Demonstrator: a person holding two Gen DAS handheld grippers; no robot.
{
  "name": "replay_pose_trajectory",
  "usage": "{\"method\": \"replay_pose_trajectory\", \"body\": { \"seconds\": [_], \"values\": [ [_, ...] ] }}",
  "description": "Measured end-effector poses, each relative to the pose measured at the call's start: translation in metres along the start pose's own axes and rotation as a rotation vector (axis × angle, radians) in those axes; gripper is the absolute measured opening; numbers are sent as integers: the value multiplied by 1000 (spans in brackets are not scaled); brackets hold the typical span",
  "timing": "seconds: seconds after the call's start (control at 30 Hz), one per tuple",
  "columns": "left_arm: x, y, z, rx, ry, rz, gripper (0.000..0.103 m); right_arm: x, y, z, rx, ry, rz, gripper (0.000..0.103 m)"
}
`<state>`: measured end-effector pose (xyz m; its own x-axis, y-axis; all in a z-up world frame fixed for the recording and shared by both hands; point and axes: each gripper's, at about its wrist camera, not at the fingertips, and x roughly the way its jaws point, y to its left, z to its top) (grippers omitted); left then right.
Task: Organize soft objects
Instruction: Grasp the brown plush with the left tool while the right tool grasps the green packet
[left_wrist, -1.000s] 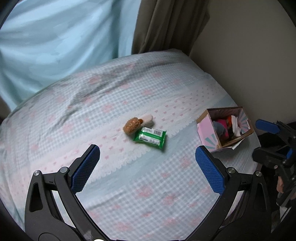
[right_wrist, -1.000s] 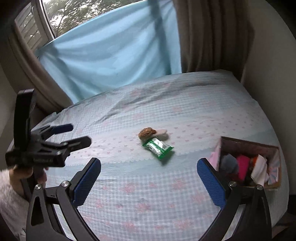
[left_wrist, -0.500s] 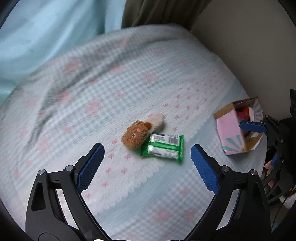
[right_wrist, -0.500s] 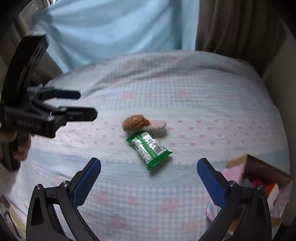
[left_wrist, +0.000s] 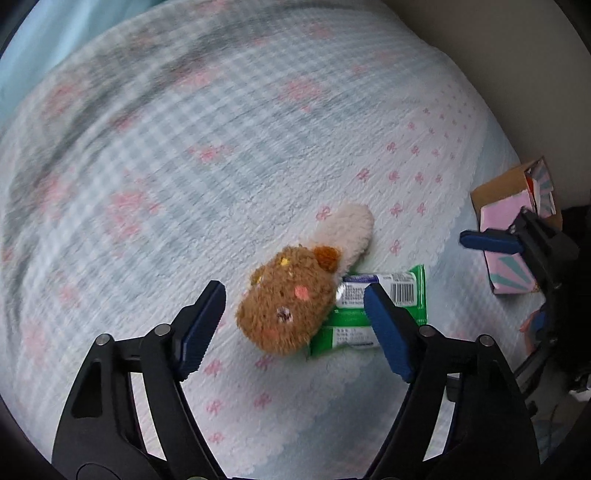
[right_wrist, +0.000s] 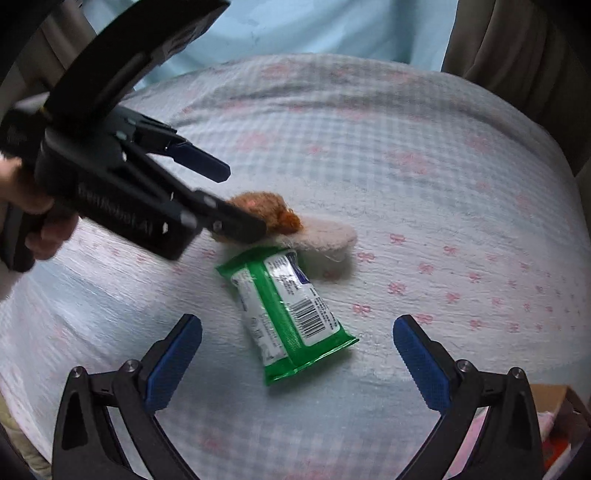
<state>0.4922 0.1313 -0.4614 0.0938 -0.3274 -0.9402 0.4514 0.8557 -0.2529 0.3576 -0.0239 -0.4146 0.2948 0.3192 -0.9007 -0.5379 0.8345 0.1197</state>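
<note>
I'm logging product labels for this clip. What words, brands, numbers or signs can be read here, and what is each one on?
"GenRobot.AI" (partly blurred): on the side of the left gripper.
Green wipes packet: a barcode and white label panels with print, too small and blurred to read.
Pink cardboard box: only a striped pattern, no readable text.
</note>
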Motion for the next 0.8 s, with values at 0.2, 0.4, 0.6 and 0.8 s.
{"method": "replay_pose_trajectory", "body": {
  "seconds": [0.2, 0.4, 0.6, 0.8],
  "values": [
    [21, -1, 4, 65, 41, -24, 62, 24, 9, -1, -44, 3, 43, 103],
    [39, -3, 4, 67, 80, -44, 41, 53, 10, 0, -60, 71, 70, 87],
    [34, 1, 4, 34, 55, -66, 37, 58, 13, -1, -93, 92, 65, 53],
    [16, 5, 2, 16, 29, -50, 36, 49, 12, 0, -69, 96, 45, 39]
  ]
}}
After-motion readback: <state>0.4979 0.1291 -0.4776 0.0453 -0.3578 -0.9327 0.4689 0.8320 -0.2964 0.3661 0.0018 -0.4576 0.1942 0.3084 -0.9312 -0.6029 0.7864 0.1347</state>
